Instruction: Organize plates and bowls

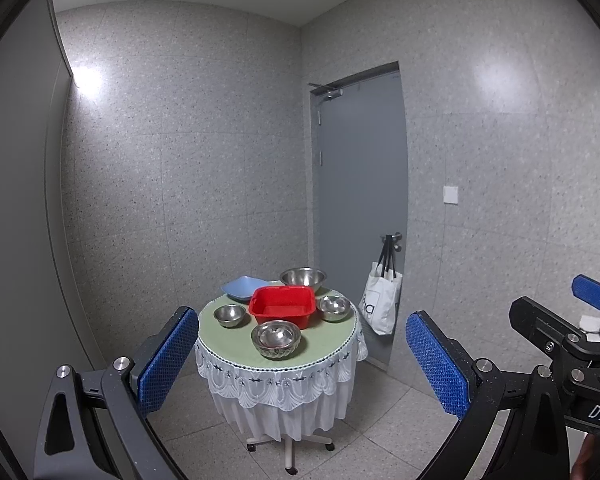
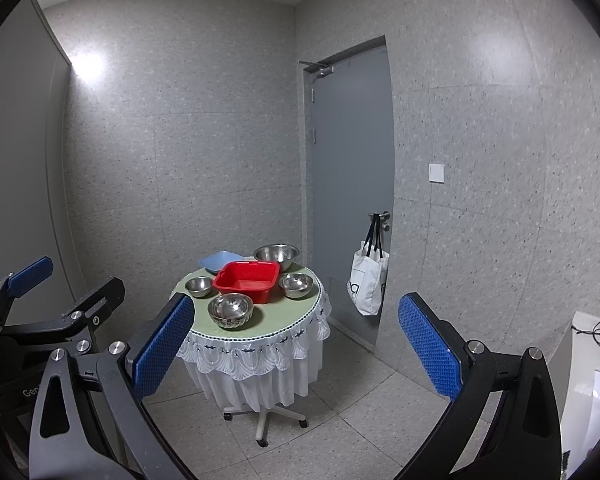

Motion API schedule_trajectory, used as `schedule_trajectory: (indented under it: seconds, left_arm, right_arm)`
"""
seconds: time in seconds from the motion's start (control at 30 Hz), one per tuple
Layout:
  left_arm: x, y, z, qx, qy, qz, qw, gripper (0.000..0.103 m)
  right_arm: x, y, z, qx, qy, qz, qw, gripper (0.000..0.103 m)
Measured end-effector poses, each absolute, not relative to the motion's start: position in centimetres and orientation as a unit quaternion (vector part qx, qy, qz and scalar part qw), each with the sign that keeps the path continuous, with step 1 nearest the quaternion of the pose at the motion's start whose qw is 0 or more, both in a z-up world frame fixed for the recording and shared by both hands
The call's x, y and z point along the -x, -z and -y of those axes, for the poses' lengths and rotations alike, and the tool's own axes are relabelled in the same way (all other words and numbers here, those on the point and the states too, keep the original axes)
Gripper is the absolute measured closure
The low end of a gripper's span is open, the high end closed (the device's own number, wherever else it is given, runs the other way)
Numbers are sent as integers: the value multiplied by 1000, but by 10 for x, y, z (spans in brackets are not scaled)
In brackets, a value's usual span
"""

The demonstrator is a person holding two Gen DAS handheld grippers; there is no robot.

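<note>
left claw [image 1: 302,364] wide open, empty | right claw [image 2: 296,346] wide open, empty | shiny steel bowls [image 1: 276,339] ring red tub [image 1: 282,306]

Black-framed left gripper [image 1: 302,360] and right gripper [image 2: 296,344]; blue textured pads [image 1: 436,364]; silver screws [image 1: 121,363]

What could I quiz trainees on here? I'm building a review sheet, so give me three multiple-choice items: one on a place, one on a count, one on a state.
1. Where is the red basin?
A. table centre
B. floor
C. on the door handle

2. How many steel bowls are on the table?
A. two
B. four
C. six

3. How are the left gripper and right gripper?
A. both open, empty
B. both shut
C. one holding a bowl

Answers: 1 A, bowls ring it; 2 B, one large, three smaller; 3 A, blue pads stand wide apart.
</note>
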State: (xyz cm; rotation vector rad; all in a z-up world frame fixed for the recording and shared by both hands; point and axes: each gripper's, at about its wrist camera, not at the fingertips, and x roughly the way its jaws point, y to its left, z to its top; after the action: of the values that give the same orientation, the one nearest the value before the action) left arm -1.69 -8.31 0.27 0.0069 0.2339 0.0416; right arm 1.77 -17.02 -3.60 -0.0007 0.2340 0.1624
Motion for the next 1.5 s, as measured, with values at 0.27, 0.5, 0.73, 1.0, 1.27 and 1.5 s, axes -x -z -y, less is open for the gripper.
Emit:
schedule_trajectory:
  seconds: [0.27,0.5,0.73,1.0,1.27,1.5]
  left_arm:
    - [11,3,85,-4,-21,-120,993,0]
    - [4,7,82,-1,-20,-120,993,0]
    - [1,9,83,-5,-22,-117,993,0]
    - [-4,10,86,-9,-23,-118,993,0]
    - [-32,23,73,-16,-27,-144,989,0]
    - [-87,44,40,-9,-33,-189,981,0]
  right_arm:
    - [-25,41,173,-2,-84,-120,989,0]
    - [-30,42,174,-2,-86,-123,989,0]
    - [-39,42,176,-3,-89,-124,988,0]
    - [-49,44,179,-7,-92,-124,988,0]
    - [-77,55,175,-19,-102,-140,985,0]
    - [-131,83,159,-22,-108,-187,976,0]
